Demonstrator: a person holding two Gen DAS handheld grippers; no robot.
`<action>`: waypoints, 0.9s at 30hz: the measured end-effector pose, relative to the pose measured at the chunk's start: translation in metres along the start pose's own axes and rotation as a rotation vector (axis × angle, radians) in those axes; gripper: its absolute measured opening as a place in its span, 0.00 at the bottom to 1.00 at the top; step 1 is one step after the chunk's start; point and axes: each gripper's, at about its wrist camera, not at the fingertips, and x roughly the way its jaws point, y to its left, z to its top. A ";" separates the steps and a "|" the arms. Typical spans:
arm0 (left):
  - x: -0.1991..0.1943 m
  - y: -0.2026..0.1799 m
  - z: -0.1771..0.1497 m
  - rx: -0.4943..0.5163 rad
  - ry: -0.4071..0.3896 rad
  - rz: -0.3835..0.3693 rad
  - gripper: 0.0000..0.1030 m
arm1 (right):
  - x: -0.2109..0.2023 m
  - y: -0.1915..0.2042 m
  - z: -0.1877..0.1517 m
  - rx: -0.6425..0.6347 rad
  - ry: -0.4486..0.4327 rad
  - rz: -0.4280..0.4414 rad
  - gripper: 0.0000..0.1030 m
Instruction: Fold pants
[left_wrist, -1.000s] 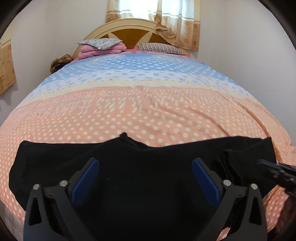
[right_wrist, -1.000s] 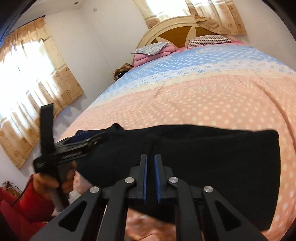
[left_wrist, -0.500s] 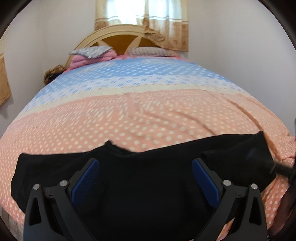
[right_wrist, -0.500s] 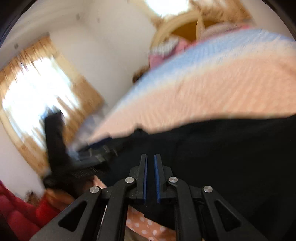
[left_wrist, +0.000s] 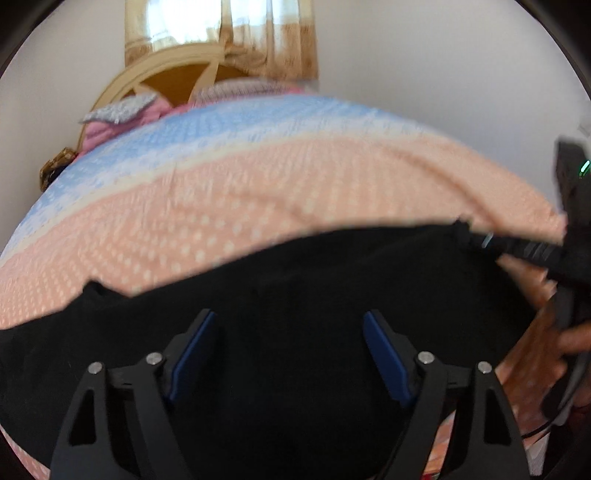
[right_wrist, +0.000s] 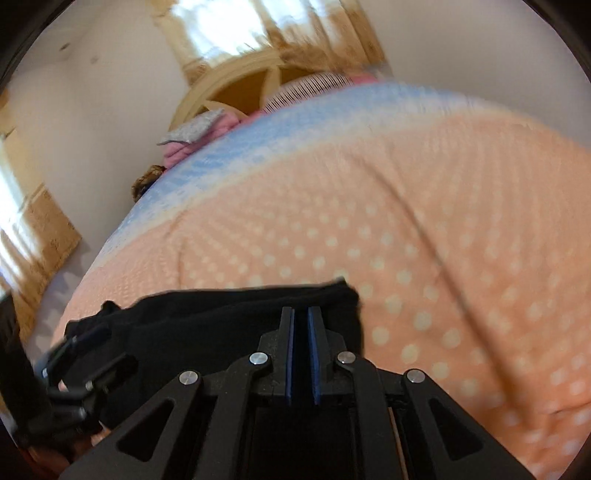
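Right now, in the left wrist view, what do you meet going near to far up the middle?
Left gripper → black pants → peach dotted bedspread → blue band → pillow → headboard → curtain.

The left gripper (left_wrist: 288, 354) spreads its blue-padded fingers (left_wrist: 194, 350) wide at lower frame; the right gripper (right_wrist: 300, 332) has its fingers pressed nearly together.
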 end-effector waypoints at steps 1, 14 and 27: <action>0.000 0.005 -0.002 -0.028 -0.010 -0.024 0.82 | 0.001 -0.007 0.001 0.042 -0.017 0.023 0.08; -0.053 0.091 -0.005 -0.163 -0.069 0.069 0.86 | -0.029 0.034 0.002 -0.004 -0.125 0.087 0.08; -0.110 0.274 -0.077 -0.459 -0.035 0.545 0.86 | 0.041 0.165 -0.049 -0.337 0.077 0.257 0.08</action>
